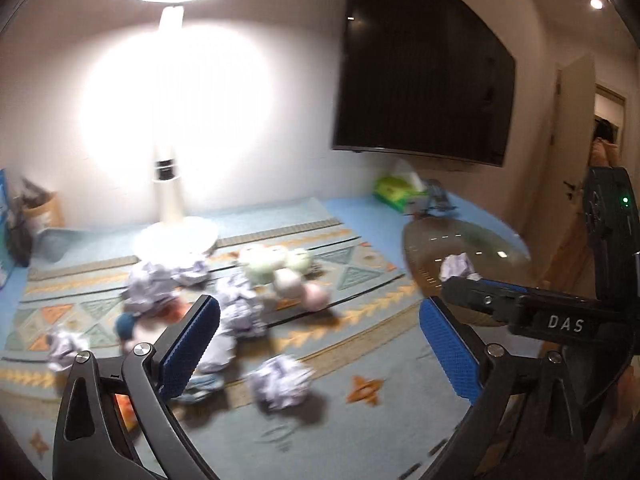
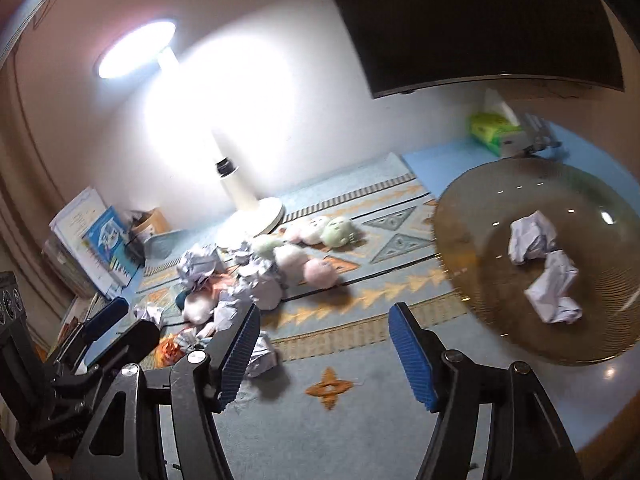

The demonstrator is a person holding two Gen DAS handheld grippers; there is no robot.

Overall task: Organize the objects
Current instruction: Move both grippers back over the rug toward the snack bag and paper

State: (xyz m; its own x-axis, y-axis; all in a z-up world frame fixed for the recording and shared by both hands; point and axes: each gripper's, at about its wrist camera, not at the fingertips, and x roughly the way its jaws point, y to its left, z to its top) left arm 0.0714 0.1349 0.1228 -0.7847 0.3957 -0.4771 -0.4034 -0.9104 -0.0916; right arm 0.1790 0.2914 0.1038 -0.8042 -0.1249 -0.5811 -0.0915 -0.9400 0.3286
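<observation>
mid-sort, by my read: both the left gripper (image 1: 320, 344) and right gripper (image 2: 324, 352) spread, empty. two paper balls (image 2: 544, 268) sit in glass bowl (image 2: 460, 240); next calls for reaching the nearest paper ball (image 1: 280, 382).

2 paper balls (image 2: 544, 264) sit in the bowl (image 2: 480, 280) at right, on the rug (image 2: 352, 420). Left of it, plush toys (image 2: 304, 256) and paper wads (image 2: 200, 266) pile up before the lamp (image 2: 240, 192); tissue pack (image 2: 494, 130) lies behind the bowl.
</observation>
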